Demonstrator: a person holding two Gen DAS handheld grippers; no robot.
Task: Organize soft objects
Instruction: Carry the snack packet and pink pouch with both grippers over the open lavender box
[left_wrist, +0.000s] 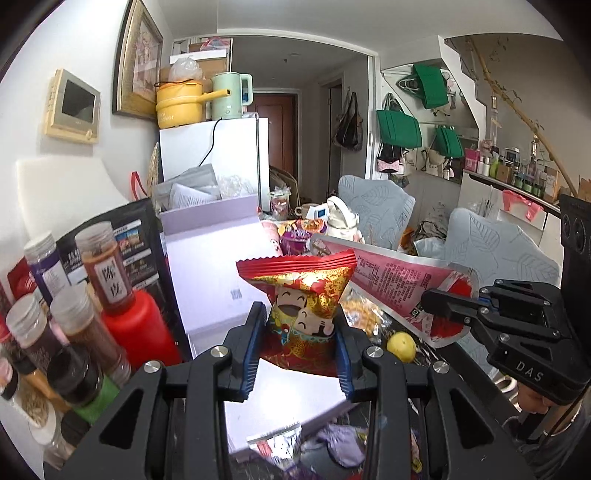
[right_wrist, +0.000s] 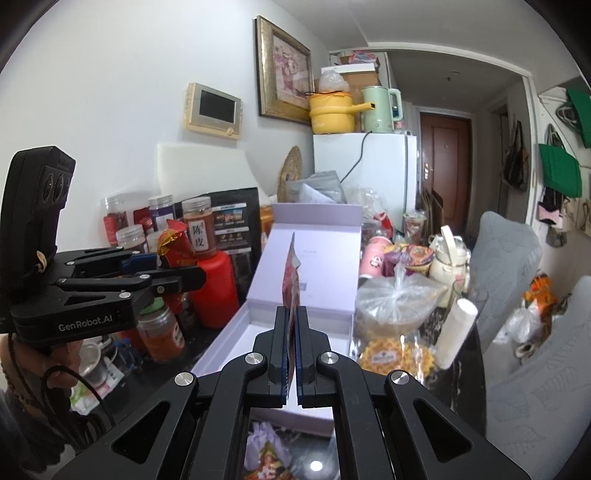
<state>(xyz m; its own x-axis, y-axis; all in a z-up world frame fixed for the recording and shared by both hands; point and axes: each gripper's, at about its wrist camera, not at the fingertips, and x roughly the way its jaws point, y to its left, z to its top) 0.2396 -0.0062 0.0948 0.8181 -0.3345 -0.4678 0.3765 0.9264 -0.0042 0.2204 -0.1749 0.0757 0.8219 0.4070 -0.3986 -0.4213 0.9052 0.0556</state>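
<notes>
While the left tool (left_wrist: 299, 328) pinches a red snack bag (left_wrist: 301, 291), the right tool (right_wrist: 292, 332) clamps a pink pouch (right_wrist: 291, 273).

Both views are evenly and brightly lit by soft indoor light, with faint shadows. Fisheye distortion bends walls and darkens the corners. Far background beyond each gripper stays fairly sharp; objects just below the jaws blur, with mild glare.

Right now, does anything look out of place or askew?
Yes: a small yellow lemon-like fruit lies loose on the dark cluttered tabletop among crinkly snack bags, and a white paper-wrapped roll leans tilted against them.
</notes>
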